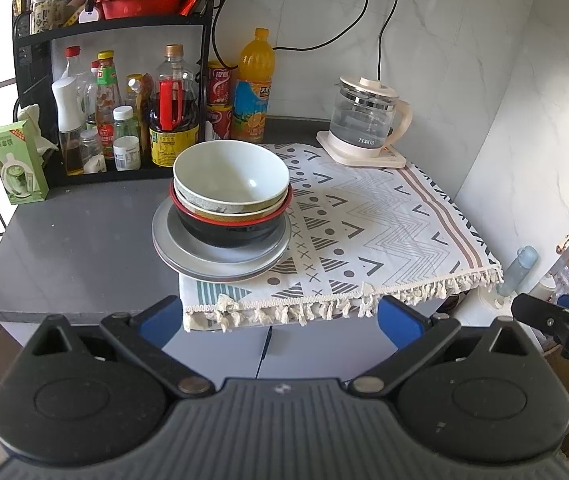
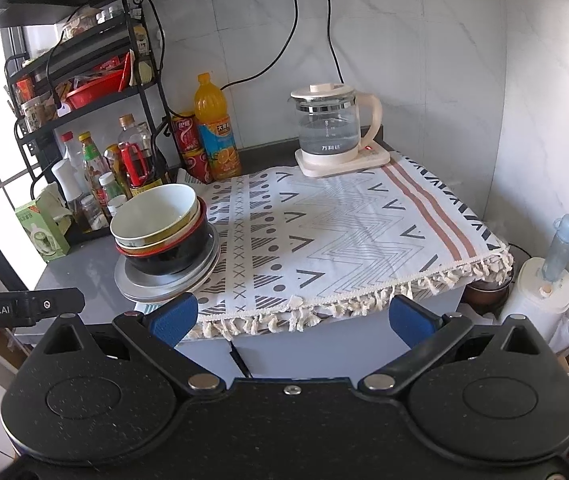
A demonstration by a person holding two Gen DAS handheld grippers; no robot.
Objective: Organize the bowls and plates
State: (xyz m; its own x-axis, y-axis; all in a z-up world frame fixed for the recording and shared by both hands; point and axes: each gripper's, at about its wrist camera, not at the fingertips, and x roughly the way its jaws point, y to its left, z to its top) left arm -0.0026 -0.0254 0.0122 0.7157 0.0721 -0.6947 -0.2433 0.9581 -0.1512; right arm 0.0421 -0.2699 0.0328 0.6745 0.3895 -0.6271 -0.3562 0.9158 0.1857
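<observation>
Bowls (image 1: 230,184), three nested on grey plates (image 1: 220,254) straddling the cloth (image 1: 364,224) edge on the worktop (image 1: 80,240); both the left hand-held gripper (image 1: 280,320) and the right hand-held gripper (image 2: 292,320) spread, empty, well back; risk: uneven footing, top-heavy stack tipping if nudged.

black left gripper (image 1: 280,322), blue pads (image 1: 398,326); right gripper (image 2: 292,318) alike, silver pivots

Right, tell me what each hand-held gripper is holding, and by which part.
Nothing is held. The left hand-held gripper and right hand-held gripper are both open and empty, short of the stack of bowls on the plates.
</observation>
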